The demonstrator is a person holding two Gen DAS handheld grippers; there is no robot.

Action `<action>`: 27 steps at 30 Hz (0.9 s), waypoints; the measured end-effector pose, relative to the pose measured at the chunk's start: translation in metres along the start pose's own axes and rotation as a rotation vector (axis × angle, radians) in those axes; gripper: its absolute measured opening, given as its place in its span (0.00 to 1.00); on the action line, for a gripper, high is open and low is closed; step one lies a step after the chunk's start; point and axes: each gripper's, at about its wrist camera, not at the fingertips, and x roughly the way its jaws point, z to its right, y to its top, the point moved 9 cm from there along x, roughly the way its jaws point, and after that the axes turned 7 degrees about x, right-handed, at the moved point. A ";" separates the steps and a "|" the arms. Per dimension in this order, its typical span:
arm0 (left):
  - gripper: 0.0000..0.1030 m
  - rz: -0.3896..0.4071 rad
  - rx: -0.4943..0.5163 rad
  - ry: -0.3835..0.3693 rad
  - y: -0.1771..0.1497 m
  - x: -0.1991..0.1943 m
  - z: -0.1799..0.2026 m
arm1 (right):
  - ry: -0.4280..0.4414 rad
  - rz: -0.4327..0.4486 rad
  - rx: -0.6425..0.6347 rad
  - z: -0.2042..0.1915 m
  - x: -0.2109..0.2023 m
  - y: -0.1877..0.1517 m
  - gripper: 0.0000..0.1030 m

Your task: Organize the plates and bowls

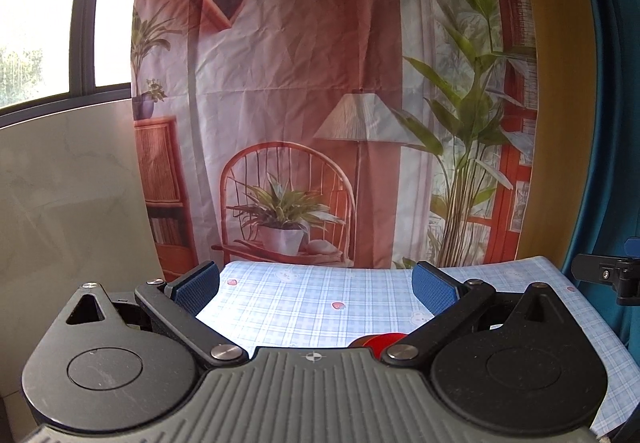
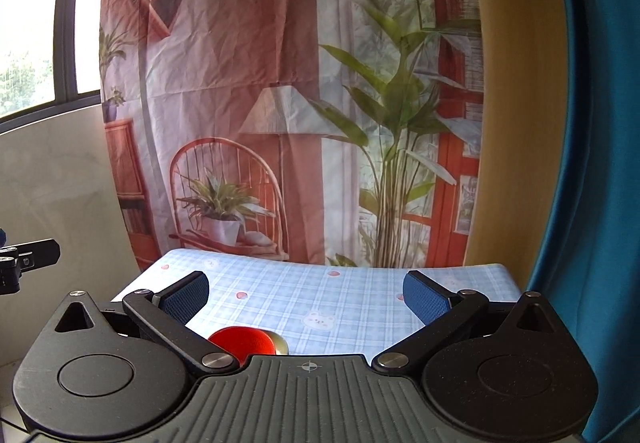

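Observation:
A red dish (image 2: 244, 341) lies on the blue checked tablecloth (image 2: 320, 295), with a pale dish rim (image 2: 280, 343) showing behind its right side; my gripper body hides most of both. In the left wrist view only a red edge (image 1: 380, 341) shows, low and right of centre. My left gripper (image 1: 316, 287) is open and empty, held above the table. My right gripper (image 2: 306, 293) is open and empty, held above the table, the red dish below and near its left finger. Each view shows part of the other gripper at its edge (image 1: 612, 277) (image 2: 24, 263).
A printed fabric backdrop (image 1: 320, 103) hangs right behind the table's far edge. A pale wall and window (image 1: 48, 43) are at the left, a blue curtain (image 2: 592, 163) at the right. The tablecloth (image 1: 312, 299) stretches ahead of both grippers.

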 end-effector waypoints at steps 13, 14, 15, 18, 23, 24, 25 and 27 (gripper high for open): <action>1.00 -0.012 0.001 -0.008 -0.005 0.001 -0.005 | -0.009 -0.020 0.023 0.003 0.001 -0.006 1.00; 1.00 -0.012 0.001 -0.010 -0.004 0.002 -0.005 | -0.010 -0.020 0.024 0.003 0.001 -0.006 1.00; 1.00 -0.013 0.002 -0.010 -0.004 0.002 -0.005 | -0.011 -0.020 0.025 0.003 0.001 -0.006 1.00; 1.00 -0.012 0.003 -0.013 -0.004 0.001 -0.004 | -0.014 -0.021 0.028 0.005 0.000 -0.006 1.00; 1.00 -0.014 0.006 -0.018 -0.005 0.002 -0.003 | -0.018 -0.022 0.032 0.006 0.000 -0.007 1.00; 1.00 -0.015 0.007 -0.018 -0.005 0.002 -0.002 | -0.019 -0.023 0.034 0.007 0.000 -0.007 1.00; 1.00 -0.016 0.008 -0.019 -0.006 0.003 -0.003 | -0.020 -0.024 0.035 0.008 0.000 -0.007 1.00; 1.00 -0.018 0.008 -0.023 -0.005 0.004 -0.004 | -0.022 -0.025 0.036 0.008 0.000 -0.008 1.00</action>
